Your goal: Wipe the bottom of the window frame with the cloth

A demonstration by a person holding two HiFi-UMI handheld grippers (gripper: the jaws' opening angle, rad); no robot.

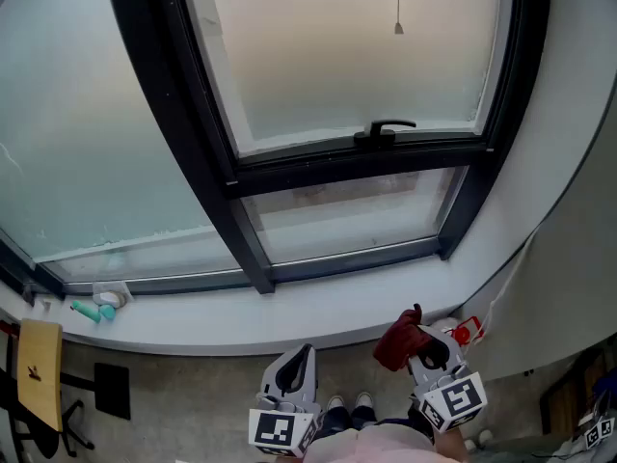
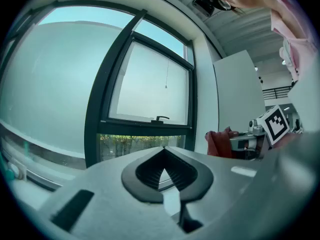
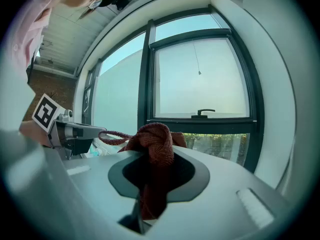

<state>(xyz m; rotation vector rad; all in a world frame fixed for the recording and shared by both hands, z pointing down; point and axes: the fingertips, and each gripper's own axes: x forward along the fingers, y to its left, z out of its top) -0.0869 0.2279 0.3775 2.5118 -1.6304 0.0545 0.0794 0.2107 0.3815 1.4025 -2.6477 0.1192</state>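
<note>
A dark red cloth [image 1: 399, 340] is bunched between the jaws of my right gripper [image 1: 421, 352], which is shut on it and held low, short of the white sill [image 1: 289, 316]. In the right gripper view the cloth [image 3: 156, 144] spills over the jaws, with a loop hanging to the left. My left gripper [image 1: 295, 367] hovers beside it, shut and holding nothing. The window frame's bottom rail [image 1: 352, 259] is a dark bar above the sill, well ahead of both grippers. From the left gripper view the right gripper and cloth [image 2: 218, 143] show at the right.
A black window handle [image 1: 384, 130] sits on the middle rail, and a pull cord [image 1: 398, 27] hangs in front of the upper pane. A teal object [image 1: 93, 309] lies on the sill at far left. A wooden seat [image 1: 39, 372] stands on the floor at left. The white wall [image 1: 569, 220] closes in on the right.
</note>
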